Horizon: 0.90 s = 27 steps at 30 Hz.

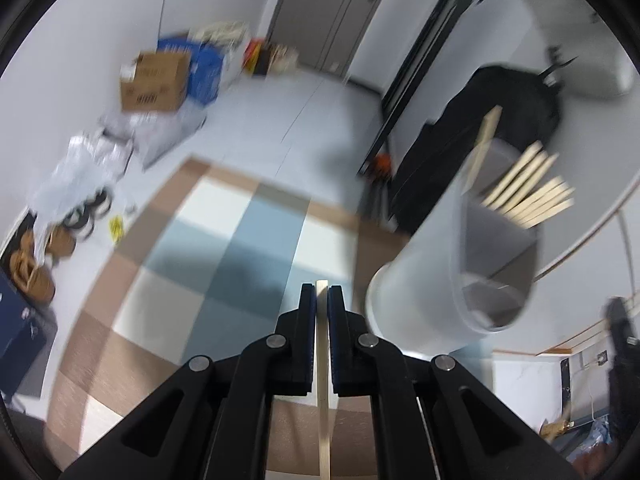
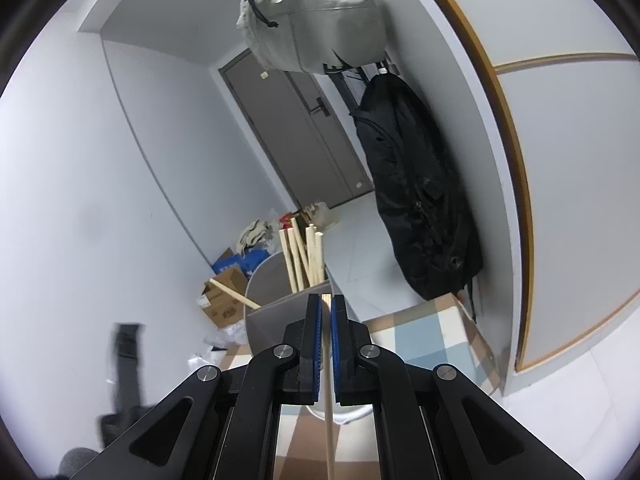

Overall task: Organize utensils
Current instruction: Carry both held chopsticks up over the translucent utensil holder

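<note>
Clamping a pale square-section wooden chopstick [image 1: 322,344] apiece, both pairs of black tongs with blue pads are pressed together on their sticks, the left tongs [image 1: 322,294] over a checked brown, blue and white table covering [image 1: 224,248], the right tongs [image 2: 326,302] aimed at the open mouth of a white cylindrical plastic holder with a grey divided insert [image 2: 276,304].

In the right view a second pale wooden chopstick [image 2: 329,392] runs back between the pads, its tip just short of the holder's near wall. A bundle of pale wooden chopsticks [image 2: 302,256] already stands upright in the far compartment, and one lone stick [image 2: 234,293] leans across the left compartment.

The step in hand appears to be dropping each stick in with the rest. Doing it well likely means lifting the tip above the rim, tilting the stick toward vertical over the fuller compartment, and letting go only once the lower end is inside, so it neither bounces out nor knocks the bundle.

From the left view the holder [image 1: 452,280] sits to the right, near the table's edge [image 1: 376,236], so a hard nudge could tip it off. Room for moving lies open above and to the left; a hanging black bag [image 2: 424,200] and white wall [image 2: 452,120] close in behind and to the right.
</note>
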Each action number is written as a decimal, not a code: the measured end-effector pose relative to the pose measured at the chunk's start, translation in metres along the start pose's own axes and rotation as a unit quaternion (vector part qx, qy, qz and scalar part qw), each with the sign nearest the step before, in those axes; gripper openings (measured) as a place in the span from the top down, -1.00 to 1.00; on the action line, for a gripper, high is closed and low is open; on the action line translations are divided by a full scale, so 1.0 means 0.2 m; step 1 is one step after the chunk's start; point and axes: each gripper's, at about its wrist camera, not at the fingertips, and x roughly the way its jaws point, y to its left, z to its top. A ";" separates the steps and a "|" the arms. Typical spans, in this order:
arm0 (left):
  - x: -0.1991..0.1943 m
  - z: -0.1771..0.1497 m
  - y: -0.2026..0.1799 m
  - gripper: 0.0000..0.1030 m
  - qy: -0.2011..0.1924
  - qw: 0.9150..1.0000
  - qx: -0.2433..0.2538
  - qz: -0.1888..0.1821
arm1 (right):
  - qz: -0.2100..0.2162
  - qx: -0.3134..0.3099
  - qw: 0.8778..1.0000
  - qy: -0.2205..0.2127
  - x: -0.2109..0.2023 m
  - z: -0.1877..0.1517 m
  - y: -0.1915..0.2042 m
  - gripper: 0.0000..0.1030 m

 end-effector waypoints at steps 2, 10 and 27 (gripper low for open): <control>-0.04 0.03 -0.03 0.97 -0.020 1.000 0.013 -0.019 | 0.003 -0.006 1.000 -0.001 0.00 0.00 0.02 0.93; -0.07 0.22 0.04 0.97 -0.105 0.992 0.041 -0.062 | 0.023 -0.035 0.999 -0.021 -0.04 0.07 0.15 0.93; -0.25 0.73 -0.33 0.97 -0.286 0.944 0.105 -0.126 | 0.088 -0.076 0.987 -0.111 0.08 0.64 0.40 0.93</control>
